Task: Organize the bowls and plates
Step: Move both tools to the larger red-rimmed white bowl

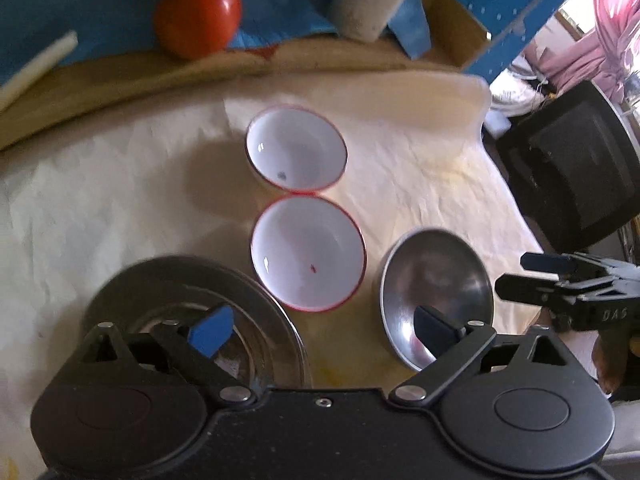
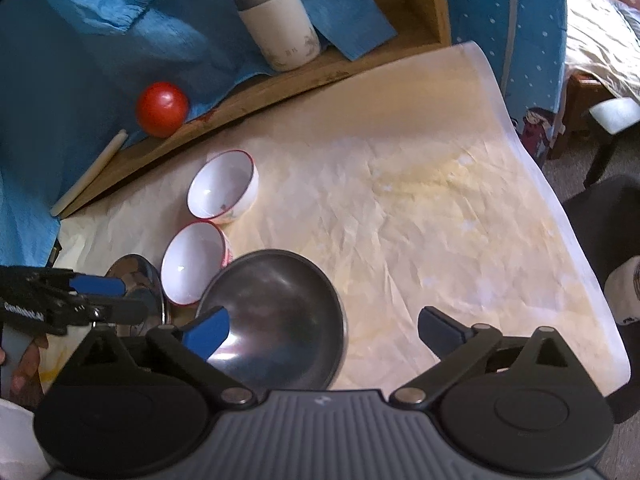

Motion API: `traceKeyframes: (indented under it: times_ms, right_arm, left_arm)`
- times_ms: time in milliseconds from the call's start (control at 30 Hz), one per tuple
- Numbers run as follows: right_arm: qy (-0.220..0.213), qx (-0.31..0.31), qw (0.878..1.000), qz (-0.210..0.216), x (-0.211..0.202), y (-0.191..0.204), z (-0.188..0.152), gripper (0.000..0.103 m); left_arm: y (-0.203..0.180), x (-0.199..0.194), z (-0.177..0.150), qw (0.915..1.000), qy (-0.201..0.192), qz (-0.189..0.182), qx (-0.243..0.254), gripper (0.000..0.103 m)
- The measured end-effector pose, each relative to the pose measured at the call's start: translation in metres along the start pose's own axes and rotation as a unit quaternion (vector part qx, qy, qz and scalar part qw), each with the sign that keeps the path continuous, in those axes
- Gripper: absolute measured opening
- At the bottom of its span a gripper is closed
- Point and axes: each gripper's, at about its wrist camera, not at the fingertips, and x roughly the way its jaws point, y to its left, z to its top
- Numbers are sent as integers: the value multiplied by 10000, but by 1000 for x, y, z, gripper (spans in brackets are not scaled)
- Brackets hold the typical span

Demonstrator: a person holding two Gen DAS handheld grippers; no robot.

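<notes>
Hovering over the paper-covered desk (image 2: 420,200), both claws gaping wide and gripping nothing. Left claw (image 1: 324,330) hanging above the near end of the row of dishes: stacked steel plates (image 1: 192,312) lying under its left finger, steel bowl (image 1: 436,296) sitting under its right finger, near red-rimmed white bowl (image 1: 308,254) showing in the gap just ahead. Far red-rimmed white bowl (image 1: 296,148) standing straight beyond, rim touching rim with the near one, the pair lining up along the left claw's forward axis.

Right claw (image 2: 324,332) floating with its left finger over the steel bowl's near rim, its right finger over bare paper. Steel bowl therefore lying to the lower left of the right claw's centre, white bowls farther off to the left and ahead.

Judging by this layout: steel bowl sitting between the two claws, reachable by either; white bowls falling closer to the left claw. Shifting leftward probably needed for the right claw before pinching the steel rim. Tomato (image 2: 162,109) and white tumbler (image 2: 280,24) resting well apart on the wooden ledge behind.
</notes>
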Motion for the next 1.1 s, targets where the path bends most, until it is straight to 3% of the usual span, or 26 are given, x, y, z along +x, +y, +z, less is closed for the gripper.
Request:
traceKeyframes:
  times_ms: [300, 467, 733, 1100]
  right_arm:
    - [-281, -474, 9985, 20, 3, 28, 6, 103]
    - [-311, -916, 9953, -79, 11, 50, 12, 103]
    - [-151, -1247, 9919, -170, 33, 76, 17, 103]
    - [181, -1688, 9847, -395, 70, 104, 26, 103]
  left_arm:
    - [23, -8, 15, 9980, -251, 580, 28, 99]
    - [33, -6, 25, 9973, -272, 673, 83, 99]
    - [46, 19, 38, 9978, -17, 613, 243, 102]
    - [34, 51, 51, 9915, 414, 758, 973, 102]
